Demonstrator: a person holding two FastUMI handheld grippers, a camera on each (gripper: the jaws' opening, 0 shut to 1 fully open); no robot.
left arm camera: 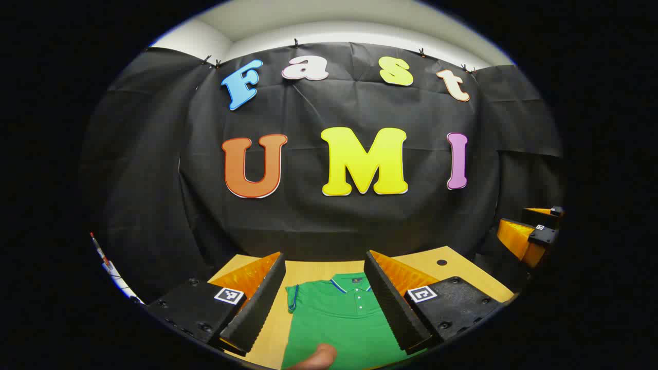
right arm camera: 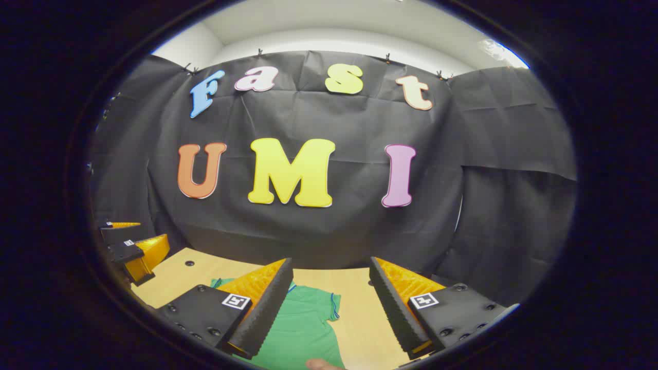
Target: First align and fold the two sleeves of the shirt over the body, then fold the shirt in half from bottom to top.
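A green polo shirt (left arm camera: 339, 318) lies flat on the wooden table (left arm camera: 452, 267), collar (left arm camera: 350, 283) toward the back wall. My left gripper (left arm camera: 324, 259) hovers open over it, with the collar and chest showing between its fingers. A blue-trimmed sleeve edge (left arm camera: 293, 300) lies by the left finger. In the right gripper view, the shirt (right arm camera: 303, 331) lies at lower left, partly behind the left finger. Its trimmed sleeve cuff (right arm camera: 334, 308) shows in the gap of my open right gripper (right arm camera: 330, 262), which stands over bare table. A person's fingertip (left arm camera: 320, 356) shows at the bottom edge.
The right gripper (left arm camera: 532, 231) shows at the far right of the left gripper view, and the left gripper (right arm camera: 131, 246) at the far left of the right gripper view. The tabletop (right arm camera: 360, 318) has small round holes (left arm camera: 441, 262). Black cloth walls close in the back.
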